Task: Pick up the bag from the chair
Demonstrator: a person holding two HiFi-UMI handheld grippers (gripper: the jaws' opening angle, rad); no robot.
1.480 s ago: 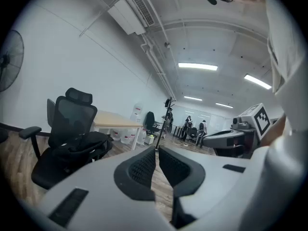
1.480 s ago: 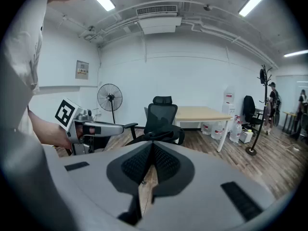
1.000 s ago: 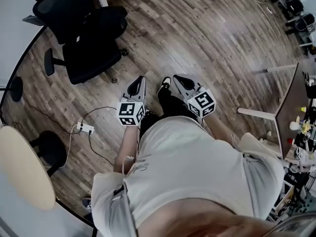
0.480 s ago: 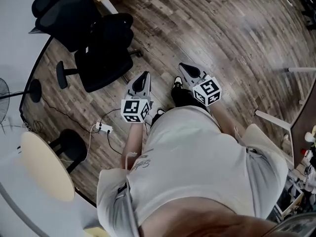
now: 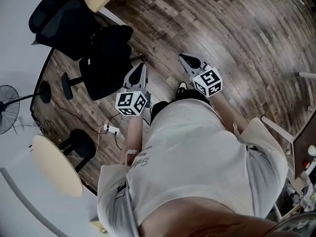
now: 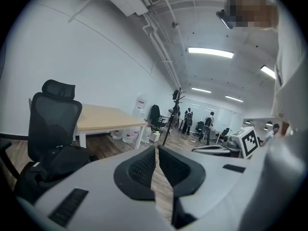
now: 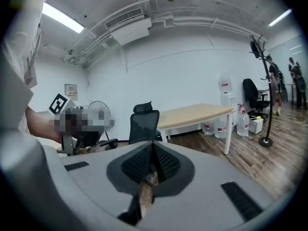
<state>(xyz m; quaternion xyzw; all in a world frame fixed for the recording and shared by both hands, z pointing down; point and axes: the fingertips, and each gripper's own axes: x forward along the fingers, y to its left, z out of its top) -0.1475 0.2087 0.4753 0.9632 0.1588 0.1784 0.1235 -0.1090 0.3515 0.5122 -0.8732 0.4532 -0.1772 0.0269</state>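
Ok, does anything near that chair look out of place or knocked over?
Nothing is tipped or spilled. The only untidy bit is a white power strip with loose cables trailing over the floor beside the chair. The bag lies slumped on the seat.

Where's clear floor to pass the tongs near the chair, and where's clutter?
Bare: brown plank floor right of the black mesh office chair. Crowded: below-left of the chair, around the white power strip with its cables, the black round stool and the standing fan.
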